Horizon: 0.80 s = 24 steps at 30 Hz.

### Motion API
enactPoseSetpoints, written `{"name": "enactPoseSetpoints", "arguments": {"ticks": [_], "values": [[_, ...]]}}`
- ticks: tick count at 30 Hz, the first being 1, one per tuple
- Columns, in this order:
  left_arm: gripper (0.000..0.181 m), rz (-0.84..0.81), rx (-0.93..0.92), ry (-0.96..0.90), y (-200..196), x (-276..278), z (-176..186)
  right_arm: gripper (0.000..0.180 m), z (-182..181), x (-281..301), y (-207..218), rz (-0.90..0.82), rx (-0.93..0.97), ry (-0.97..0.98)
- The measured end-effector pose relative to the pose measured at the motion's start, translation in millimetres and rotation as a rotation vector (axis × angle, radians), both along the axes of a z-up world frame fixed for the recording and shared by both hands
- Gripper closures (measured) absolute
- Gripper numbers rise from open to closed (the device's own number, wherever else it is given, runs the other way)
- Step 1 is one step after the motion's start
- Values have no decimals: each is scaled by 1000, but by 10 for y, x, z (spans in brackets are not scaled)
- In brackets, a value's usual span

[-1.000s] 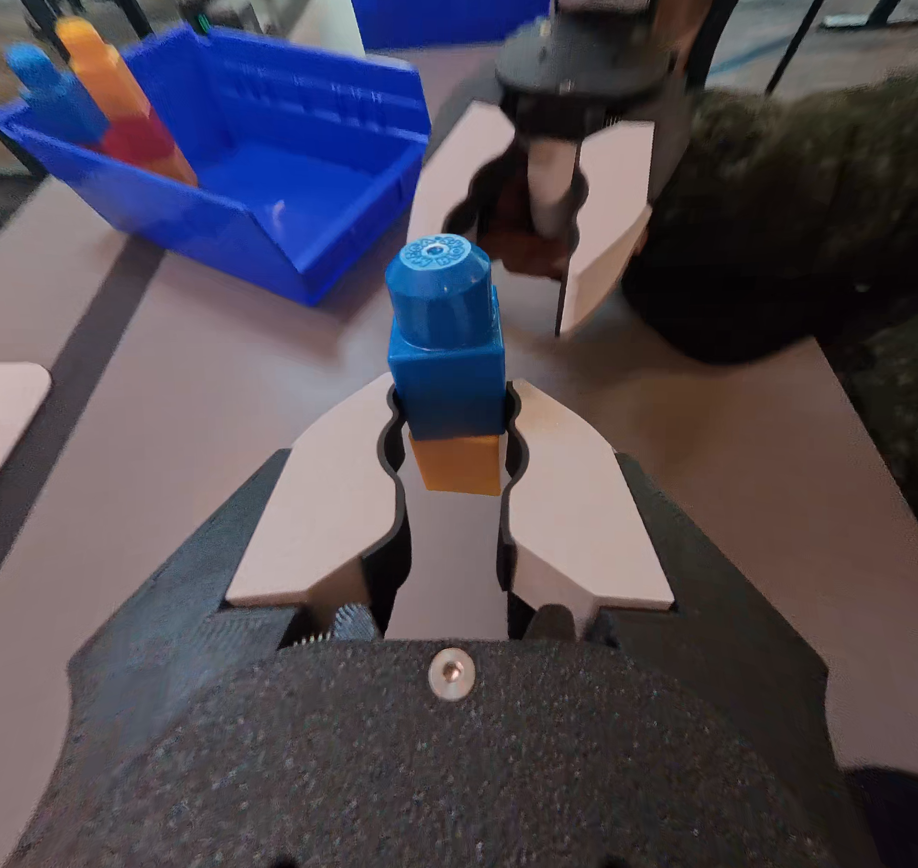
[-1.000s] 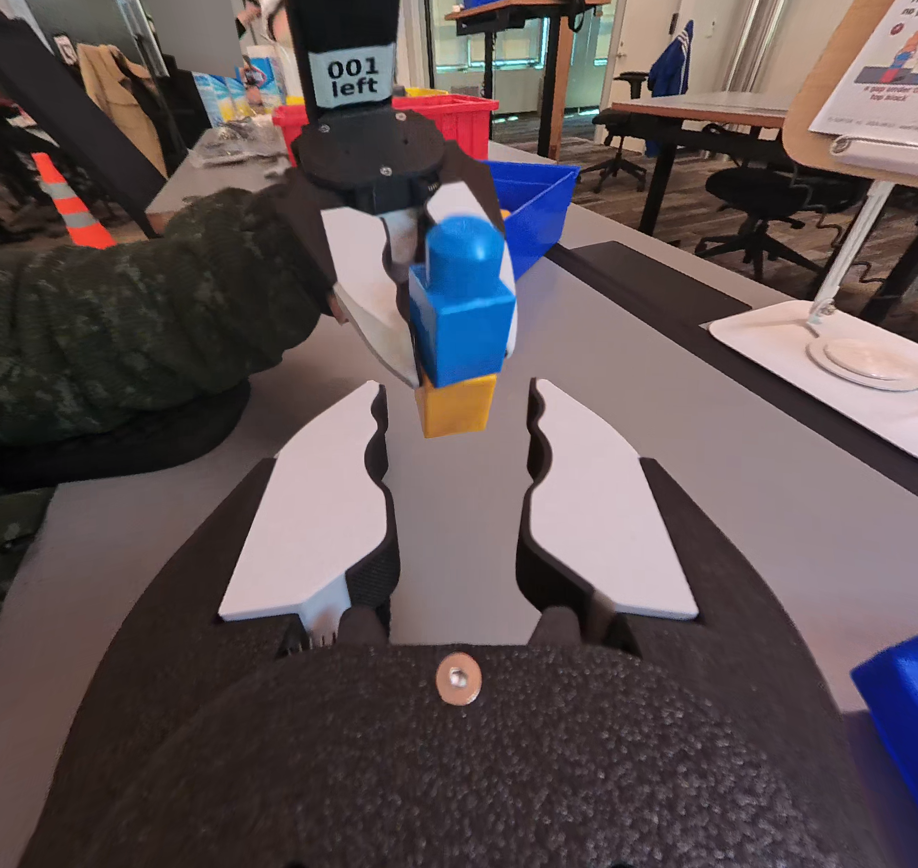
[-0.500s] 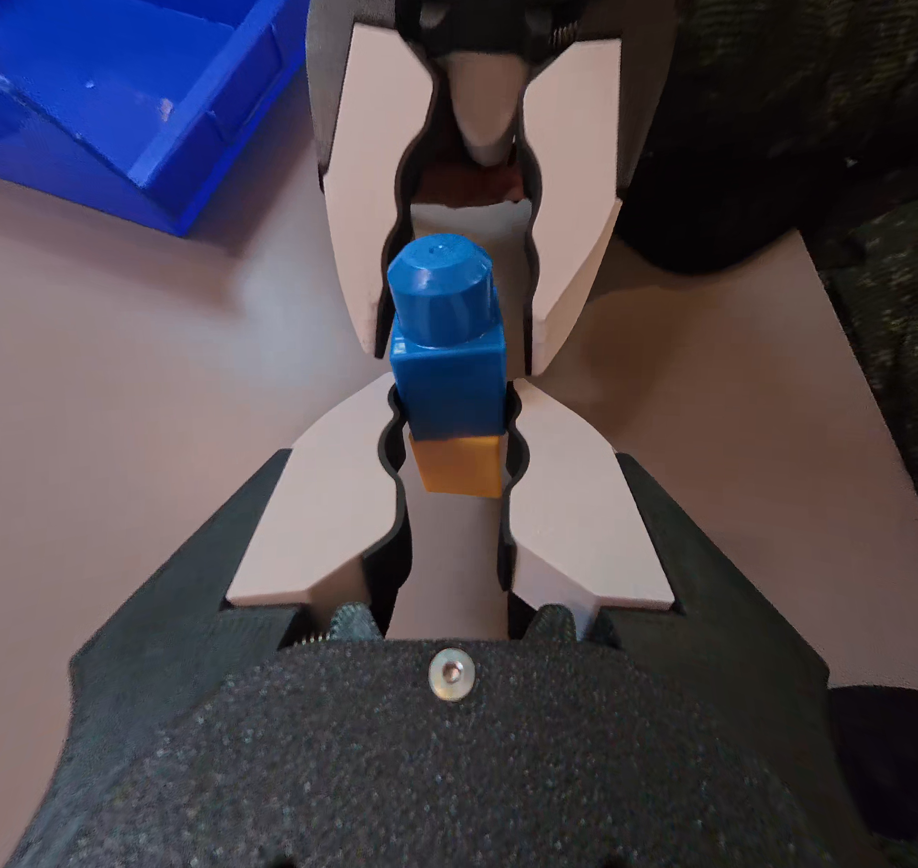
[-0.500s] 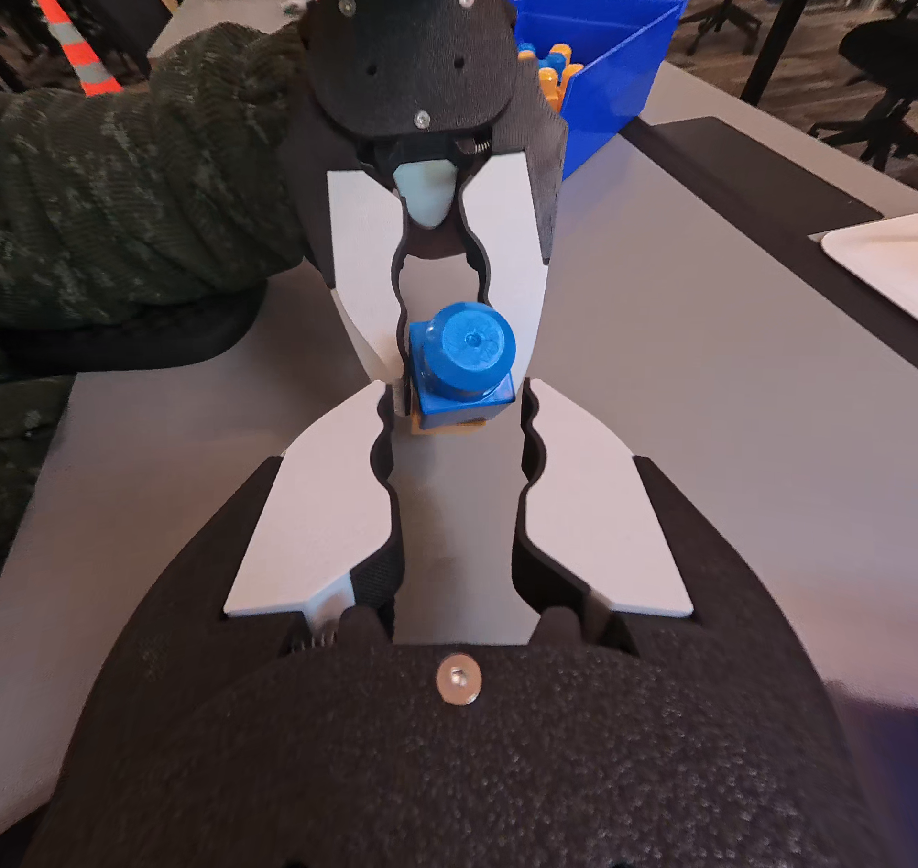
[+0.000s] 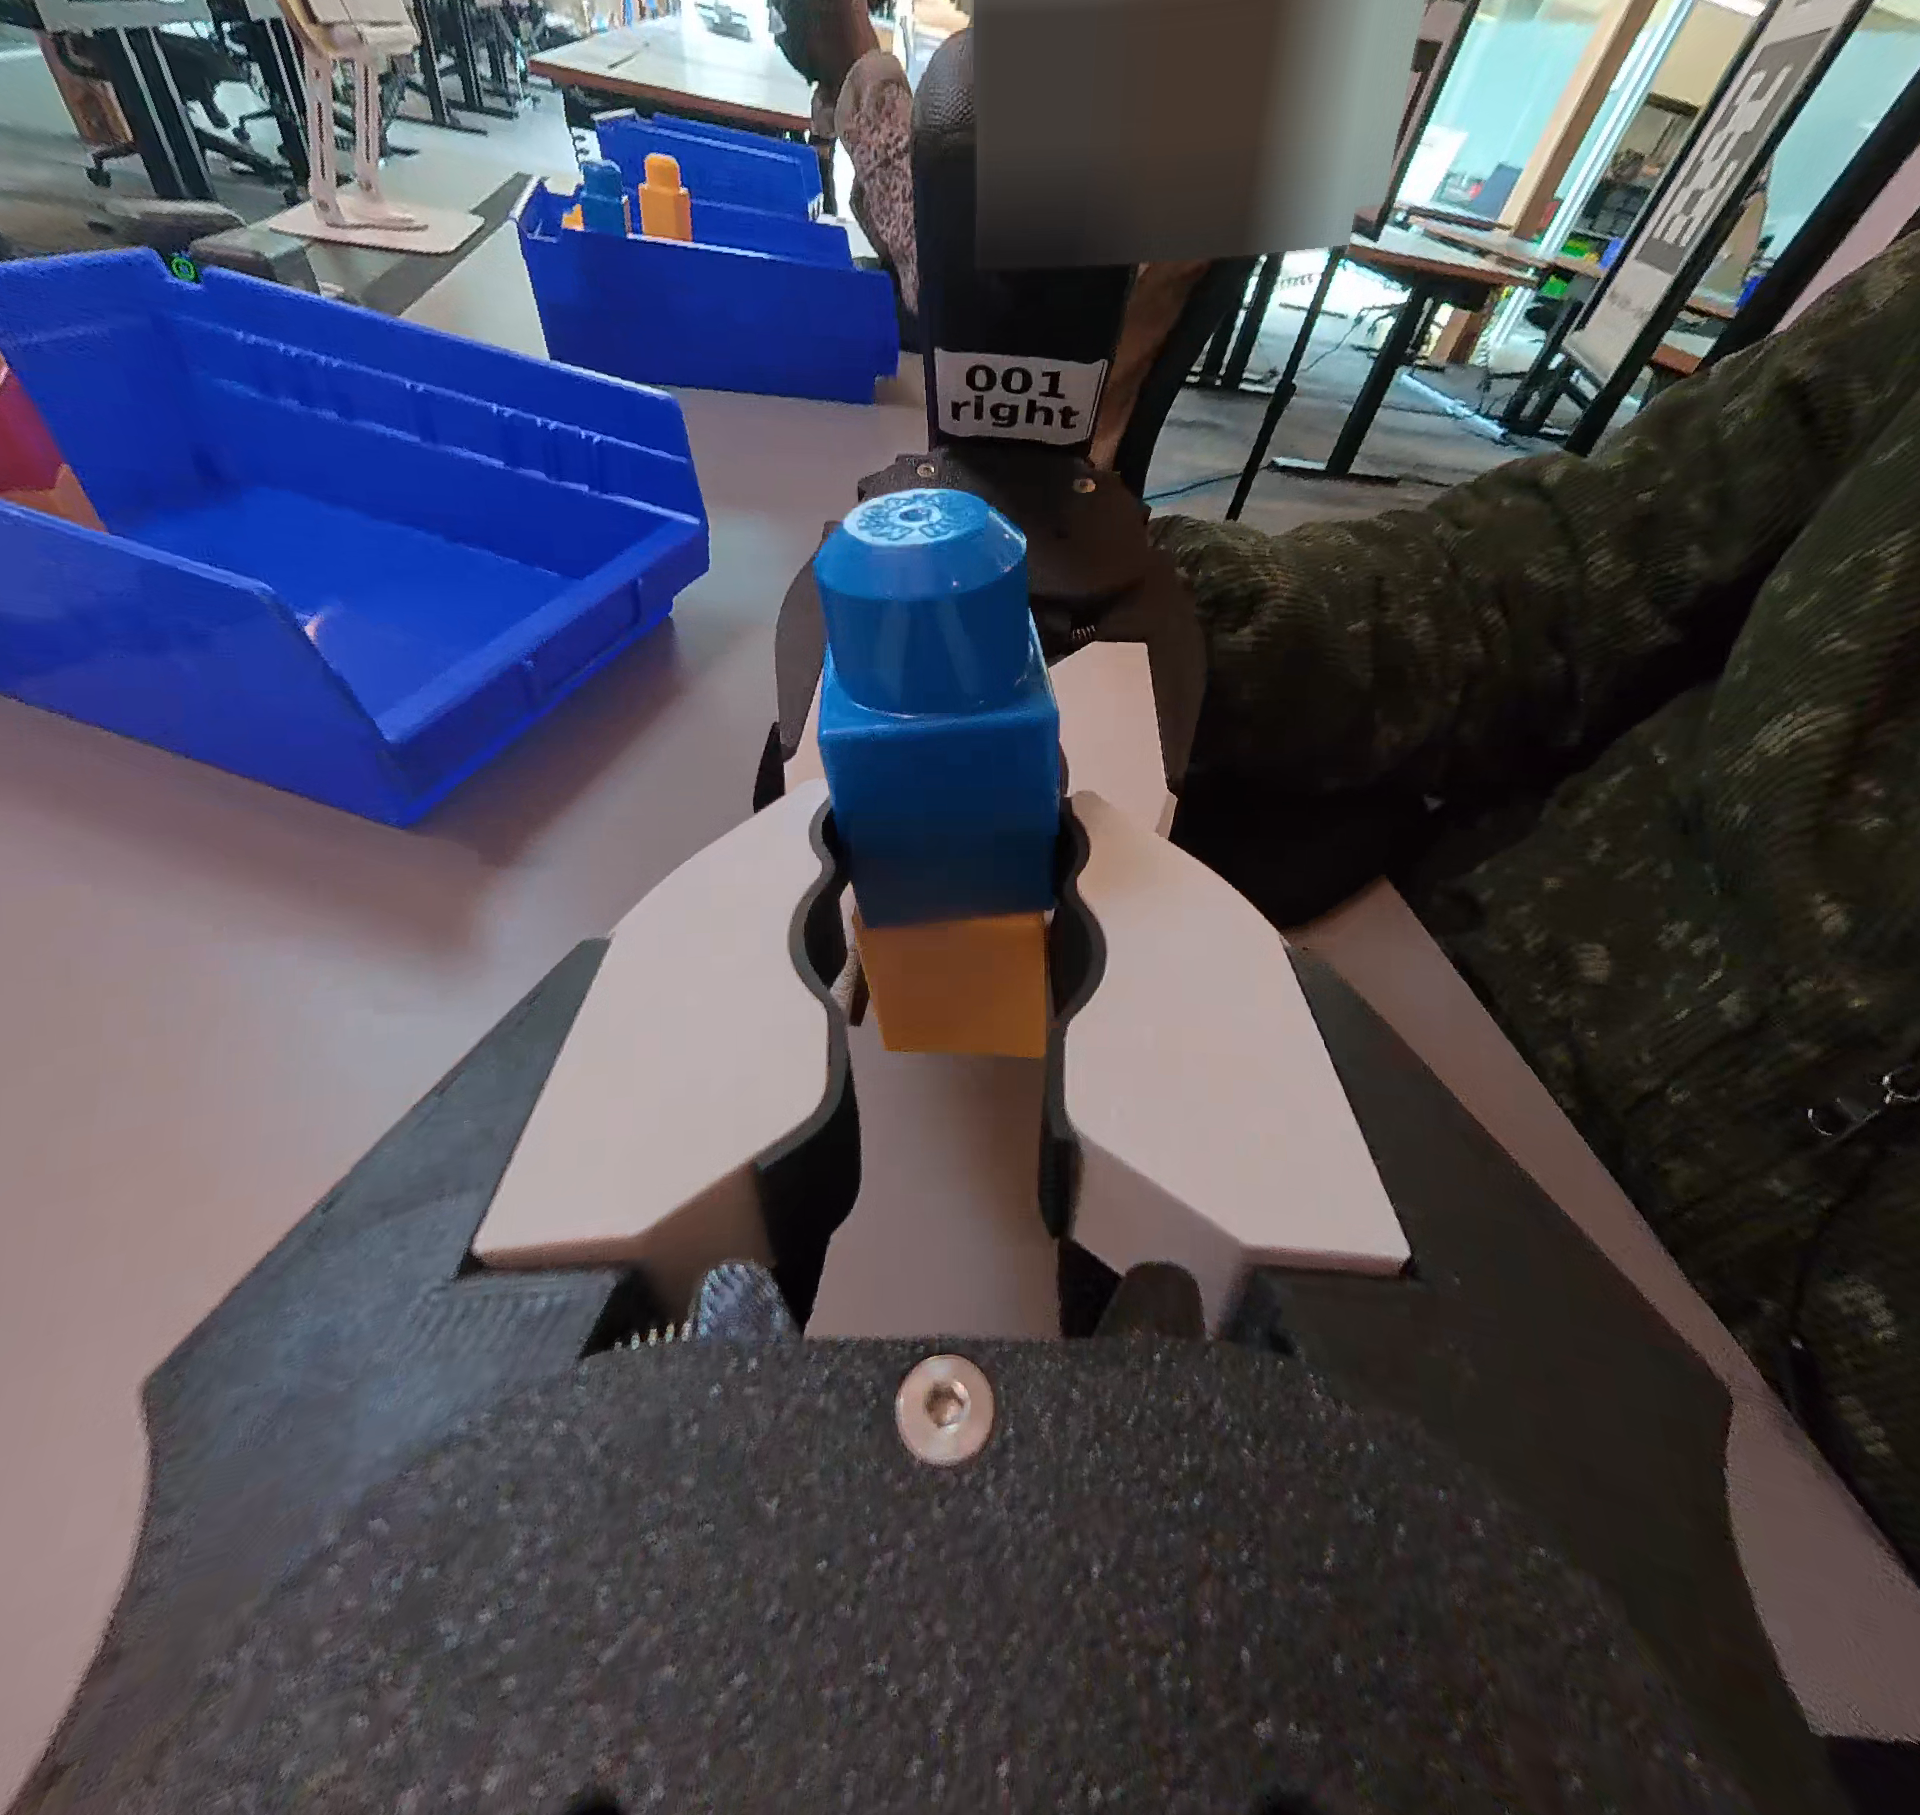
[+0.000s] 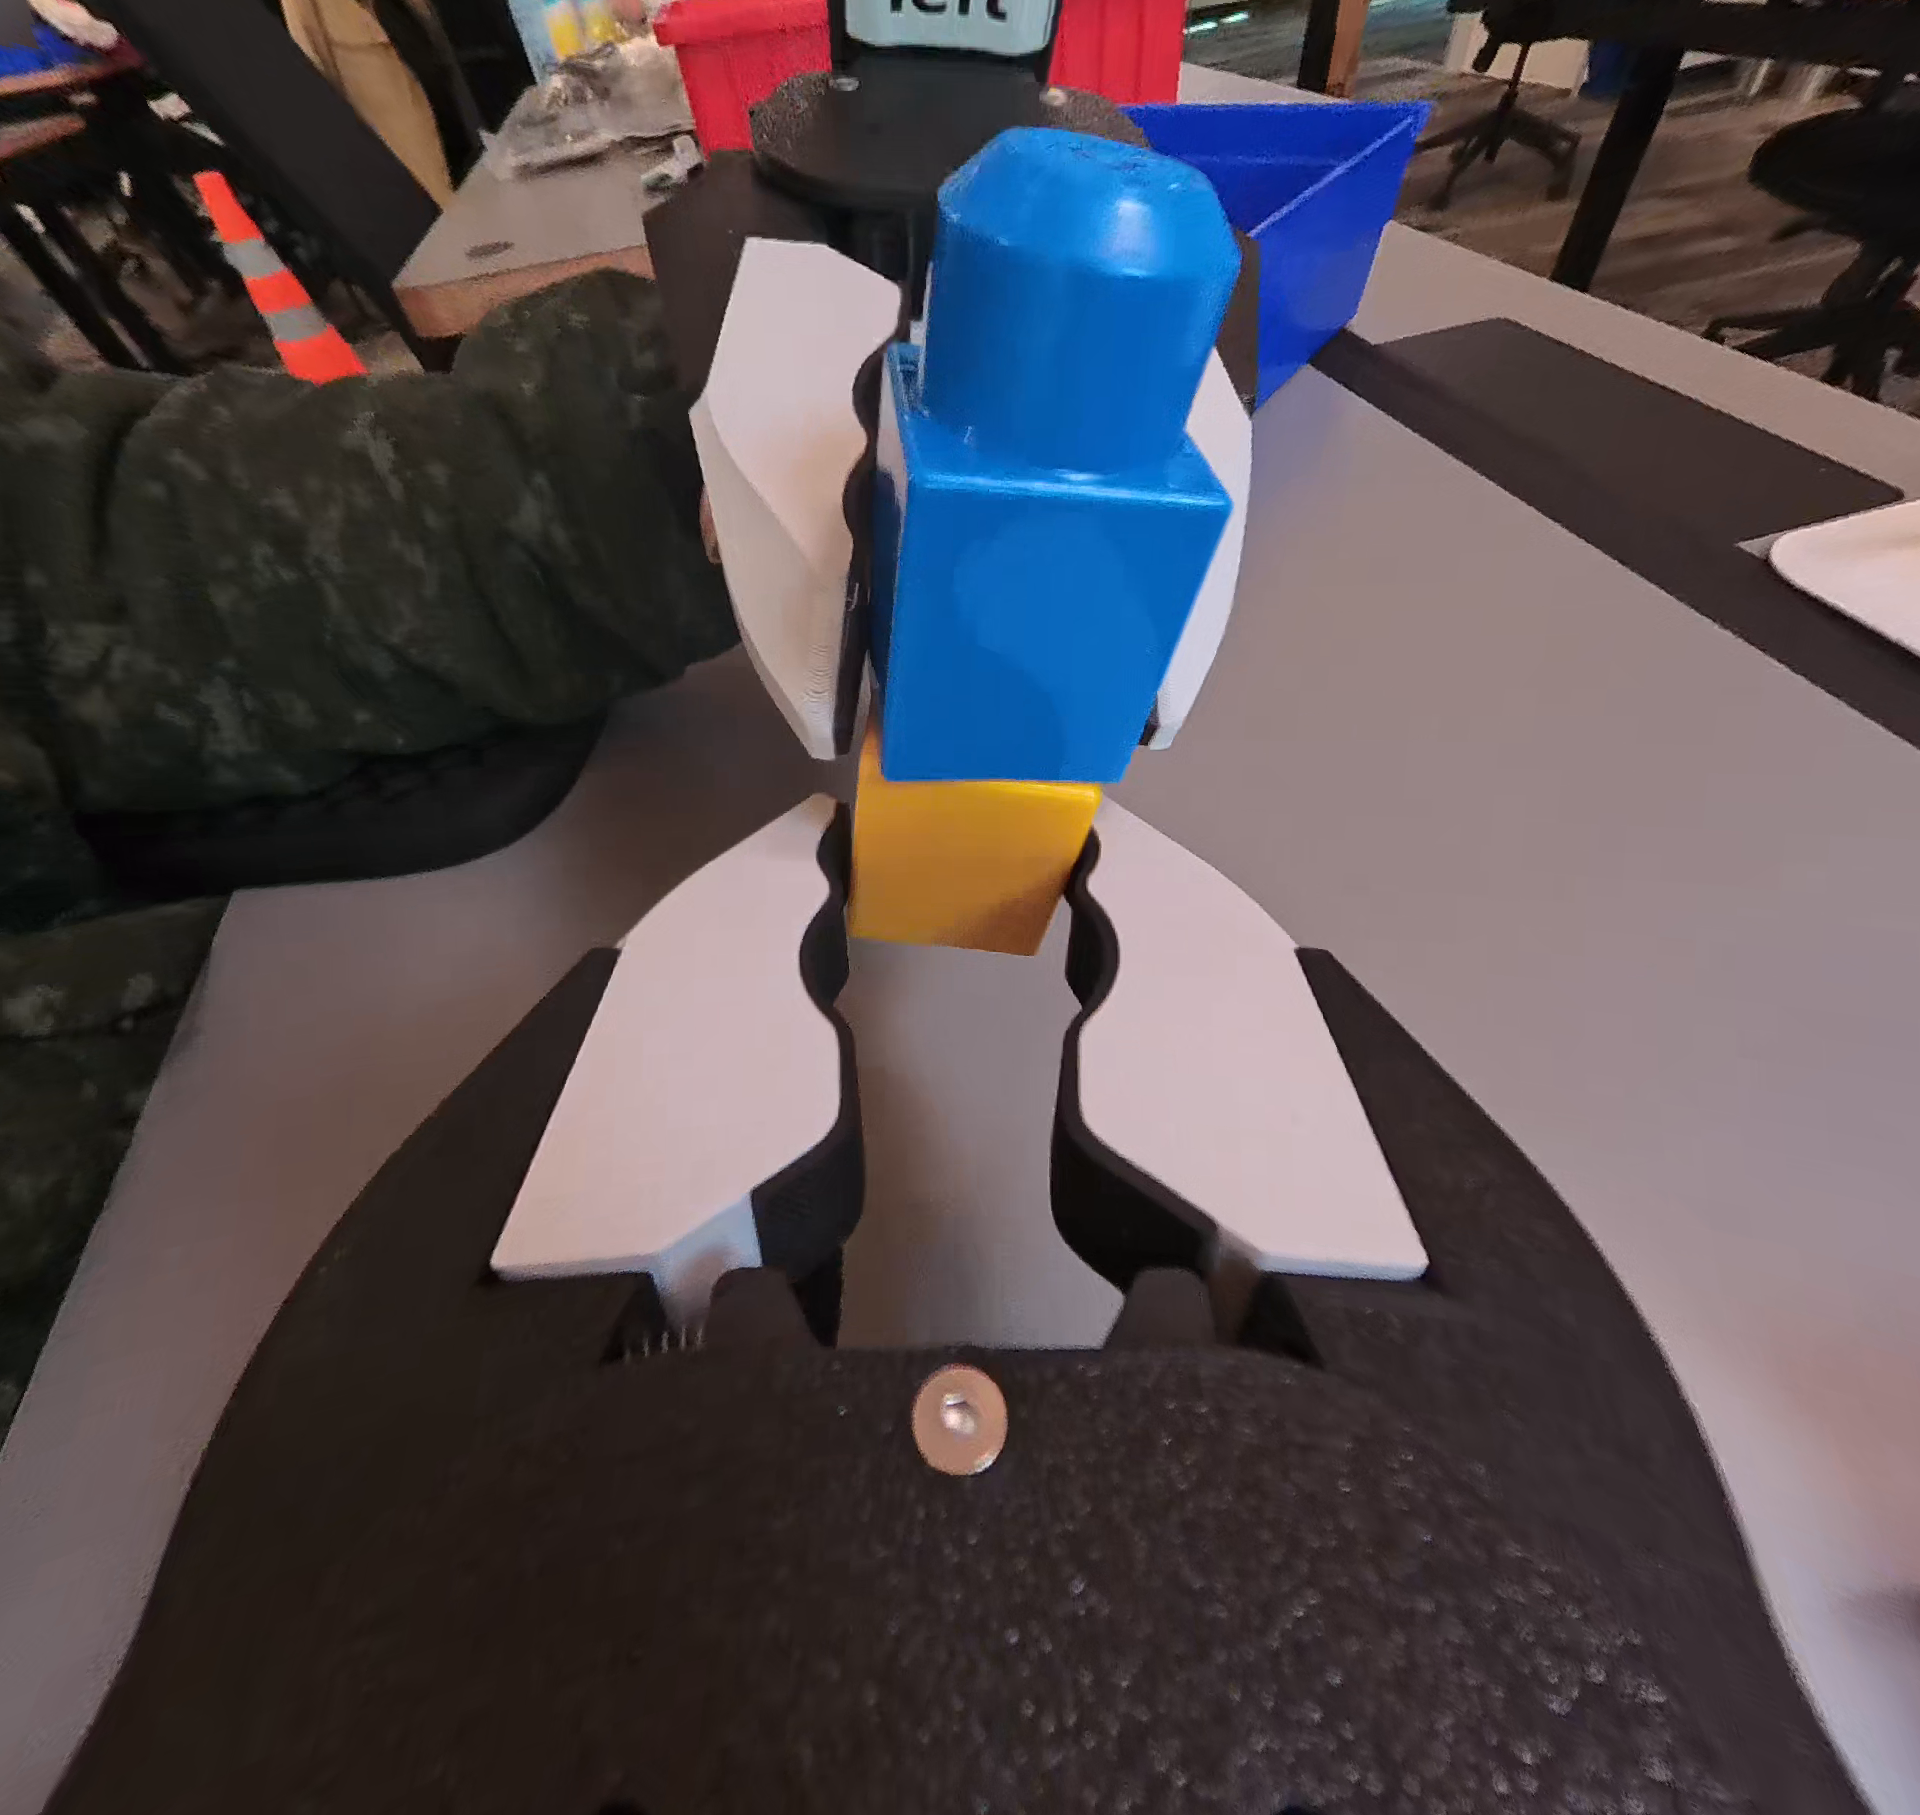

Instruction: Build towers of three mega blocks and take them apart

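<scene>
A two-block stack is held above the grey table (image 5: 208,986): a blue mega block (image 5: 935,778) on top of an orange block (image 5: 956,986). My left gripper (image 5: 945,830) is shut on the lower part of the blue block. My right gripper (image 6: 961,851) faces it from the other side, and its fingertips are closed against the sides of the orange block (image 6: 966,861). In the right wrist view the left gripper (image 6: 997,716) clamps the blue block (image 6: 1039,612). In the left wrist view one right finger (image 5: 1127,726) shows behind the stack; its tips are hidden.
A large blue bin (image 5: 208,643) stands on the table to the left. A second blue bin (image 5: 707,311) behind it holds several blocks. A person's dark green sleeve (image 5: 1558,674) lies on the right. A blue bin (image 6: 1309,238) and a red bin (image 6: 727,72) show behind the left gripper. The gap from one gripper's tips to the other's is roughly 4 cm.
The right gripper came up to the stack and closed on the orange block; it was open and apart before. The left gripper has kept its hold on the blue block.
</scene>
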State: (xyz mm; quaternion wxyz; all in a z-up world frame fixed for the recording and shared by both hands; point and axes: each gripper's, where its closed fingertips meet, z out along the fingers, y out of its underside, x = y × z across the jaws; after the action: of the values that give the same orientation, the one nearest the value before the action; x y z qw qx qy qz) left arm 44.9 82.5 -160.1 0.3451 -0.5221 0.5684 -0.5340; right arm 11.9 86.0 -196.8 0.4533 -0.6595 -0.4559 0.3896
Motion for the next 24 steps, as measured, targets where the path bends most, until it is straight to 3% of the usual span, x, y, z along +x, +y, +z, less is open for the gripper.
{"name": "enactPoseSetpoints", "arguments": {"ticks": [3, 6, 9, 24], "values": [[143, 10, 25, -33, 5, -7, 59, 142, 58, 33, -6, 4, -15, 19], [131, 29, 9, -76, 15, -10, 192, 142, -12, 60, 7, -4, -21, -31], [143, 62, 105, -14, 29, 24, 126, 142, -58, 18, -22, 11, -25, -53], [144, -47, 90, -18, -150, -55, 165, 143, -14, -51, -181, 93, -28, -34]]}}
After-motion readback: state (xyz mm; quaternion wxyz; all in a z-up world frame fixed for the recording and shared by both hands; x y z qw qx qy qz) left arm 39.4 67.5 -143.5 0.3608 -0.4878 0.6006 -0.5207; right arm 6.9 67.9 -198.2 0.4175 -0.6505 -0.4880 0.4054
